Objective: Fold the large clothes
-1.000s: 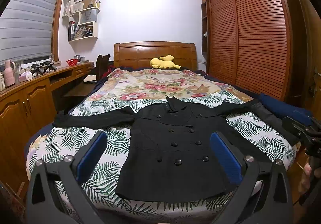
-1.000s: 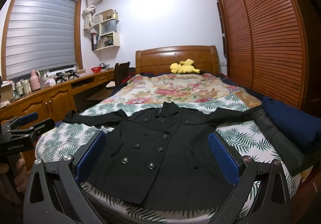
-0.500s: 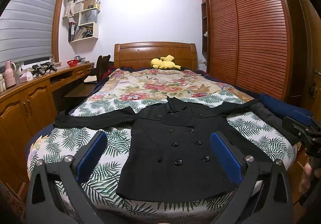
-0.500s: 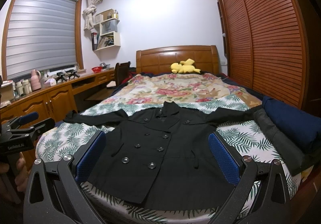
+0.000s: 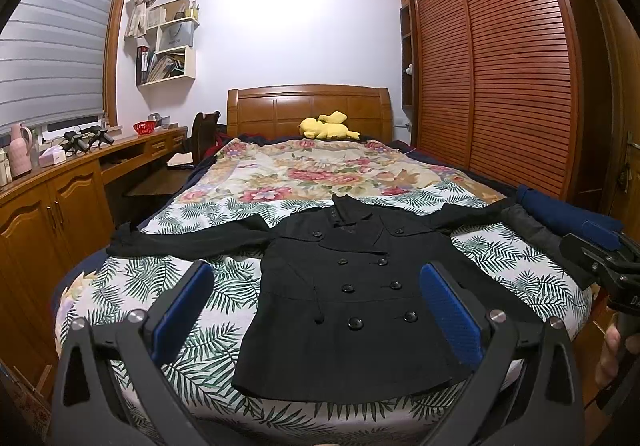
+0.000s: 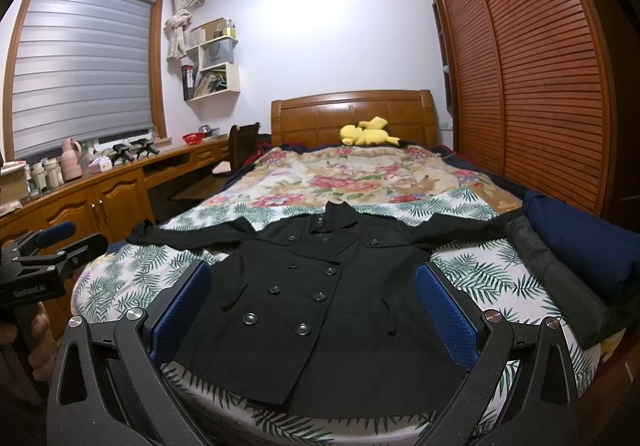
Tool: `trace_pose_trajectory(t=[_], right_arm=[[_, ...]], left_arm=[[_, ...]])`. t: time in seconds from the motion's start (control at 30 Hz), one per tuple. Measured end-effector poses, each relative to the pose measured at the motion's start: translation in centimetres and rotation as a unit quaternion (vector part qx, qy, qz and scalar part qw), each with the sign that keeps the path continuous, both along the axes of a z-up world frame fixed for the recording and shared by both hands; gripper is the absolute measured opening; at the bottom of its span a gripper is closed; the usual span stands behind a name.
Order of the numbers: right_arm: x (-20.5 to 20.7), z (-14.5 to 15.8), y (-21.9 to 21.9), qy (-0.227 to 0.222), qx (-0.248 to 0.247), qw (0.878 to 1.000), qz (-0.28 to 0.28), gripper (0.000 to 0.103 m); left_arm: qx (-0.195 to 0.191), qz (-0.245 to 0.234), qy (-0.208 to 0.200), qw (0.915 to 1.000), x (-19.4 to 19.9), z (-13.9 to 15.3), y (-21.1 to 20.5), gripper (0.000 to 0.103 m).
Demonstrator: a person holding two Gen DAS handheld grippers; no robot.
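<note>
A black double-breasted coat (image 5: 352,298) lies flat, front up, on the bed's leaf-print sheet (image 5: 132,286), sleeves spread left and right, hem at the near edge. It also shows in the right wrist view (image 6: 320,302). My left gripper (image 5: 316,310) is open and empty, held above the bed's foot in front of the hem. My right gripper (image 6: 312,310) is open and empty, also short of the hem. Each gripper shows at the other view's edge: the right one (image 5: 600,254), the left one (image 6: 36,258).
A folded navy garment (image 6: 580,242) and a dark grey one (image 6: 560,286) lie on the bed's right edge beside the coat's sleeve. A yellow plush toy (image 5: 326,126) sits by the headboard. A wooden desk and cabinets (image 5: 52,202) run along the left; slatted wardrobe doors (image 5: 500,78) on the right.
</note>
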State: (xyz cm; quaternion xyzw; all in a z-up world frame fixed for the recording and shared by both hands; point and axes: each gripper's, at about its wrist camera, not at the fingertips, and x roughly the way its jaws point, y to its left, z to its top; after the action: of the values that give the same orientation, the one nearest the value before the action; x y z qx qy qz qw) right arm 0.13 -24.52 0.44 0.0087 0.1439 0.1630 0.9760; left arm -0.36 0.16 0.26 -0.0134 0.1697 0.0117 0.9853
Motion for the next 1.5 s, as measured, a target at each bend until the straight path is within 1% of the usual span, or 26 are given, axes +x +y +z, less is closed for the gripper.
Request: trace_pose_trajectory(t=[0.33,0.73,0.9,0.93,1.07,1.3,1.5], right_arm=[[-0.2,-0.2,0.2,0.001,0.0,1.0,0.001,0.103],[-0.3,-0.3,0.4,0.002,0.0,1.0,0.001,0.103],[-0.5,-0.4,0.9,0.005,-0.002,1.0,0.001,0.103],[-0.3,-1.3,0.6,0.007,-0.002,1.0,0.002,0.103],[0.2,-2.0,0.9,0.011,-0.005,1.0,0.006,0.103],[2.4,-2.7,2.3,0.002,-0.033,0.999,0.018,0.103],[5.0,-3.7,3.8,0.005,-0.046,0.998,0.037,0.103]], left_arm=[[0.005,-0.004,-0.006,1.0,-0.4,1.0,-0.5,0.103],[0.004,-0.005,-0.004,1.0,-0.3,0.9,-0.7,0.103],[0.002,0.0,0.009,1.0,0.2,-0.2,0.0,0.103],[0.0,0.001,0.014,0.9999,0.4,-0.4,0.2,0.103],[-0.004,0.008,0.03,0.9995,1.4,-1.5,1.1,0.103],[0.002,0.028,0.062,0.9977,3.2,-3.3,2.6,0.103],[0.0,0.04,0.087,0.9954,4.4,-5.2,4.3,0.103]])
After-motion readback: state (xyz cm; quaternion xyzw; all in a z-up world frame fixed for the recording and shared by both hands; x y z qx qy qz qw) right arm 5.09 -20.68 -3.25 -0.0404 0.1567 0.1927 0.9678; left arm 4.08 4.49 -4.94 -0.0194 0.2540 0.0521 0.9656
